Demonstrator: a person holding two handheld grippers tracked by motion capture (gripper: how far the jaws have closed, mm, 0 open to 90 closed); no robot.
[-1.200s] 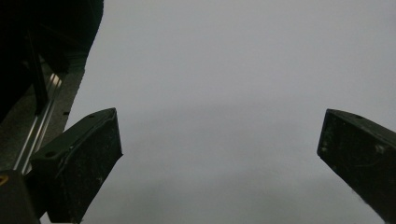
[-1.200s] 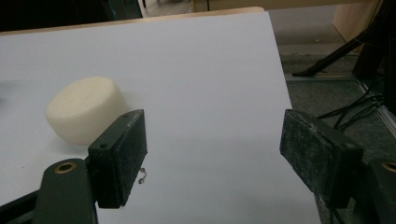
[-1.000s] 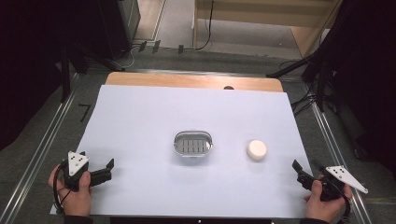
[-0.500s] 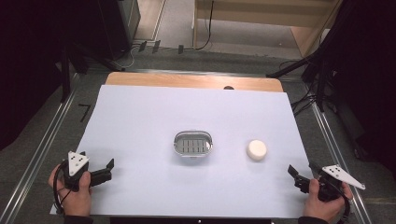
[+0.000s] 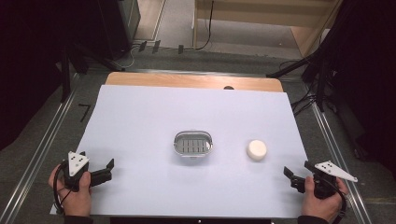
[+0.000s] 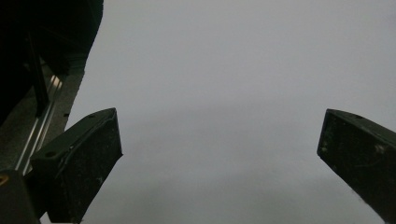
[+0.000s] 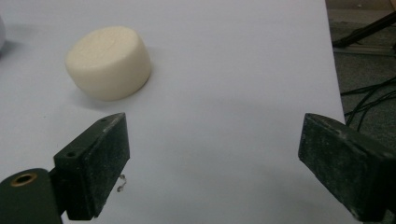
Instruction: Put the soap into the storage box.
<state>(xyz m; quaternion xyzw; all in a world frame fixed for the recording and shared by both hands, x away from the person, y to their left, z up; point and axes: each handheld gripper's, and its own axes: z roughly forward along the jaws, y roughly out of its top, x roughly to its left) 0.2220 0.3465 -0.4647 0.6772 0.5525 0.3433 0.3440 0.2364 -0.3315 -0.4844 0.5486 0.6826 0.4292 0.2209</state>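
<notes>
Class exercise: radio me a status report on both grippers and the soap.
Left gripper open, empty. Right gripper open, empty, jaws just moved. Round cream soap bar untouched on white sheet. Nothing between.

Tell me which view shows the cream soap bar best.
The right gripper view: the soap bar is close and sharp, lying apart from the open jaws. The high view shows it small, right of the metal dish.

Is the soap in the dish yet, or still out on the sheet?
Out: the soap lies on the sheet beside the empty dish.
</notes>
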